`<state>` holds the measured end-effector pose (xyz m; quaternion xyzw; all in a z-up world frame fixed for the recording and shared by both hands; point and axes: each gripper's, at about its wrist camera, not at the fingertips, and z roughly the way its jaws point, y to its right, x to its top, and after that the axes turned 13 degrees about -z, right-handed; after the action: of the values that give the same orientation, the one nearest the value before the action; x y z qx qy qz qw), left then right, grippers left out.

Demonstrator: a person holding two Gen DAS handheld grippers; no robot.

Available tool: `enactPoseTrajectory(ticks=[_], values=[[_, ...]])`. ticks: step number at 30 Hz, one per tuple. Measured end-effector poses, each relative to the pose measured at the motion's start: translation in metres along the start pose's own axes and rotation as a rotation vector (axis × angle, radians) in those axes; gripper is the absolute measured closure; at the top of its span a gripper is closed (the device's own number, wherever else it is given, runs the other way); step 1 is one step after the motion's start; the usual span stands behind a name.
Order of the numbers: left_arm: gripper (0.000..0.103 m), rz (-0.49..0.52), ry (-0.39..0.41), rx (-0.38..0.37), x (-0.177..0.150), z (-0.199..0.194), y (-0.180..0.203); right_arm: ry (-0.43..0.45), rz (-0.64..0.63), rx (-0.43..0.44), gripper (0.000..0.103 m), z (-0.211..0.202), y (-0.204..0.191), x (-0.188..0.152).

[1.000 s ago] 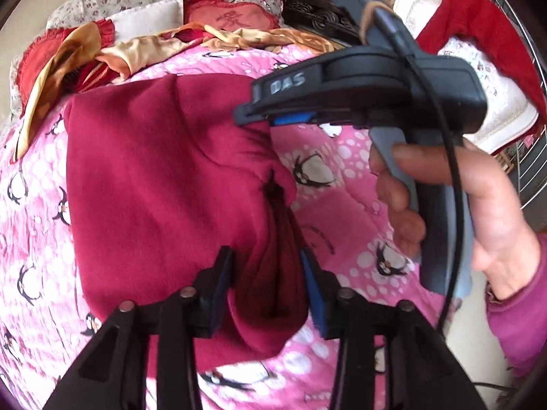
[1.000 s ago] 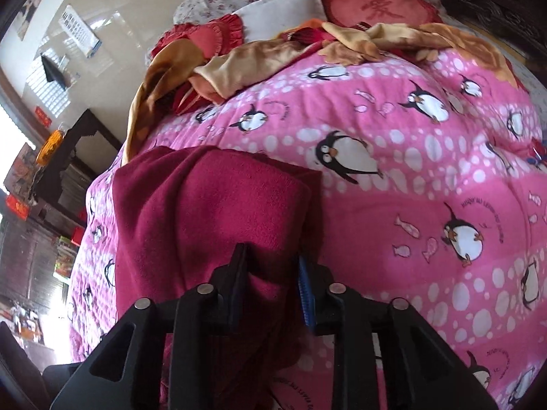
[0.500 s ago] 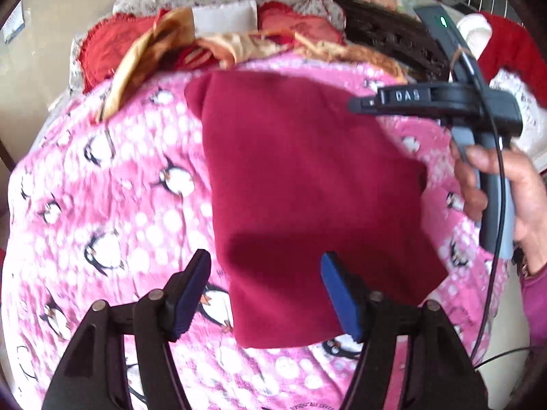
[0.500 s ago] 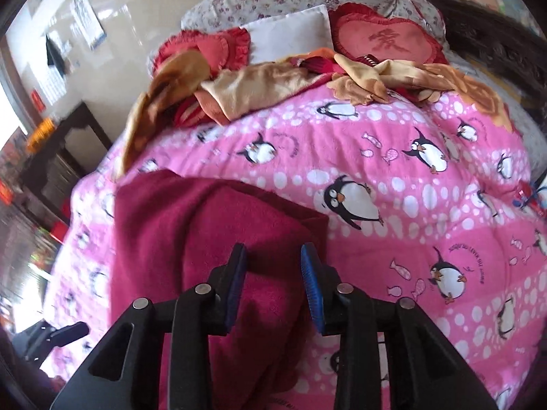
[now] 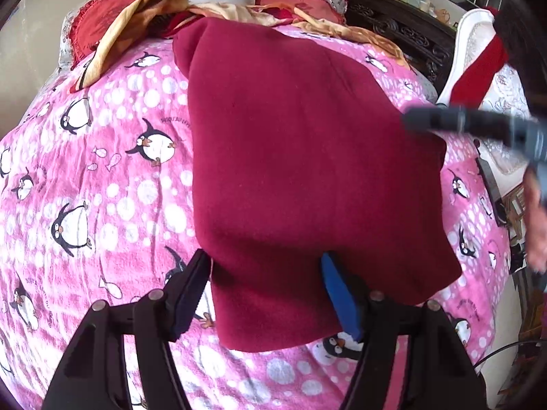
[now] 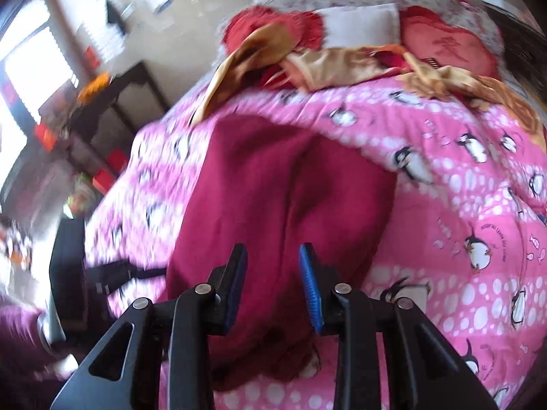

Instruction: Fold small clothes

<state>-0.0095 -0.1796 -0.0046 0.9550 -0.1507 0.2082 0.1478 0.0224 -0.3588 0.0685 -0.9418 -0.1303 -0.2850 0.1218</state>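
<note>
Left gripper (image 5: pixel 265 294), bottom of the left wrist view: jaws spread wide, wider than a second ago, no longer pinching the bunched cloth. Near edge of the maroon garment (image 5: pixel 307 171) lies between and over them; one blue pad half hidden under the hem, pads not pressing. Released, by the look of it.

Right gripper (image 6: pixel 273 283), bottom centre of the right wrist view: jaws at a narrow gap and closing a little, a ridge of maroon cloth running up between them. Whether the pads bite or merely straddle the fold: cannot tell, frame blurred with motion.

Mid-frame: garment now flat across the centre of the bed (image 5: pixel 102 171), a rough rectangle on the pink penguin quilt, where a second ago it hung gathered in a lump. One fold laid down; likely another fold or a smoothing pass to come. Right edge slightly lifted in the right wrist view, a crease running down the middle.

Right of the left wrist view: dark body of the other tool, blurred, with a hand (image 5: pixel 536 225) at the frame edge.

Far, top of frame: red cushions (image 5: pixel 99 20), gold satin cloth, floral pillow, dark carved headboard.
</note>
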Motion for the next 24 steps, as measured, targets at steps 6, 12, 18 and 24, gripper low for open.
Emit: enactPoseTrajectory(ticks=[6,12,18,24], values=[[0.031,-0.022,0.021,0.008,0.007,-0.006,-0.004,-0.113,0.027,-0.047,0.085,0.028,0.014,-0.03],[0.026,-0.024,0.017,-0.014,0.005,0.002,-0.003,0.128,0.037,-0.034,0.074,-0.001,0.011,0.054],[0.023,-0.067,0.002,-0.05,0.005,0.008,-0.01,-0.001,-0.212,-0.048,0.067,0.076,-0.031,0.158],[0.022,-0.086,-0.016,-0.089,0.007,0.01,-0.021,-0.312,-0.471,-0.219,0.095,0.161,-0.058,0.17]])
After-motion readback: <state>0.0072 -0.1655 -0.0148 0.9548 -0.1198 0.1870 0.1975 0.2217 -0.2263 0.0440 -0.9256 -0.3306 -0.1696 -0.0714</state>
